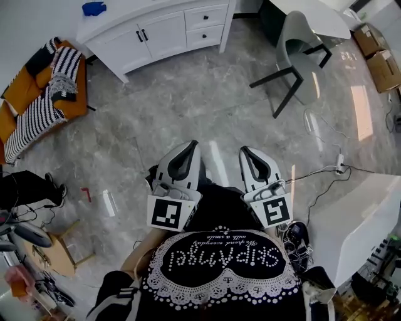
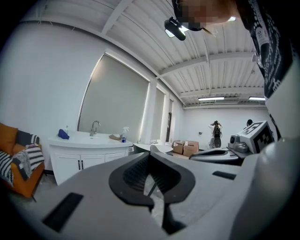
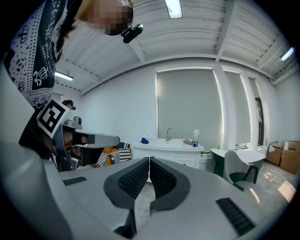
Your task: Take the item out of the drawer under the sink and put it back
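Head view: white panelled cabinet (image 1: pixel 163 31), glossy grey marbled floor (image 1: pixel 188 106).

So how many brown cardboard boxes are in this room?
2: one brown cardboard box by the head view's top right edge, another just below it; more may be hidden.

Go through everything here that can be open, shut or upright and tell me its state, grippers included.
Left gripper: shut, nothing between the jaws.
Right gripper: shut, nothing between the jaws.
Cabinet doors: closed.
Drawers: closed.
Spray bottle: upright on the counter.
Chair: upright on the floor.
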Demonstrator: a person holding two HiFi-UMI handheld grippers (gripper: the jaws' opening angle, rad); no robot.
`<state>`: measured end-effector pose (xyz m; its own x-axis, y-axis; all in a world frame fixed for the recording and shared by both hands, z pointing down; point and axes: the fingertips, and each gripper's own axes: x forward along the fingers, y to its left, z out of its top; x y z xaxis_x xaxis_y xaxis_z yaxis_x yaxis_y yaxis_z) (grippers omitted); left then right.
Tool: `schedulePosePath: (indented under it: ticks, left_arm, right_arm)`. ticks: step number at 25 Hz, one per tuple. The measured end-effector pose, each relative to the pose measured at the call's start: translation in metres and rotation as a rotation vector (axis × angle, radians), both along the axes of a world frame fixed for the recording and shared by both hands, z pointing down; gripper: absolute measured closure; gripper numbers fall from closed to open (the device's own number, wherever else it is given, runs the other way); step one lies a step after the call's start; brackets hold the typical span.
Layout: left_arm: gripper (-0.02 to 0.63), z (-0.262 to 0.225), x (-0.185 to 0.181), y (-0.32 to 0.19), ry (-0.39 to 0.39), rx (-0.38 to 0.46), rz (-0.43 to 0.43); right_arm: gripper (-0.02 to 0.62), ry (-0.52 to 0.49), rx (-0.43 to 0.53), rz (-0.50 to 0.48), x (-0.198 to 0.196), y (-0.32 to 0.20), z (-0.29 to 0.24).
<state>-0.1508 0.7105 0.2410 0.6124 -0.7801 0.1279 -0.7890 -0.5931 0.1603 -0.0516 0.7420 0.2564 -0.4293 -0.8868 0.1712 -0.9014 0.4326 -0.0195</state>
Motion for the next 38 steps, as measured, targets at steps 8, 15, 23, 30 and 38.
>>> schedulePosePath:
  ticks: [8,15,23,30,38]
  left_arm:
    - [0.603,-0.015,-0.013,-0.084,-0.006,0.021,0.015]
    - [0.603,-0.019,-0.032,-0.146,0.002,0.007,0.026]
    - [0.603,-0.008,-0.037,-0.184,-0.001,-0.017,0.033]
    - [0.603,0.006,-0.033,-0.201,-0.038,-0.066,-0.003]
    - [0.603,0.001,-0.005,-0.251,-0.023,-0.051,-0.090]
  right_arm:
    - [0.575,-0.006,-0.016,0.006,-0.019,-0.080,-0.013]
    - [0.576,-0.016,-0.024,0.012,-0.043,-0.145,-0.021]
    - [0.575,-0.026,-0.041,0.038,-0.044,-0.181,-0.011]
    - [0.575,-0.027,-0.066,0.002,-0.034,-0.203,-0.004]
    - [0.575,-0.032,-0.079,-0.067,-0.004,-0.260,-0.003]
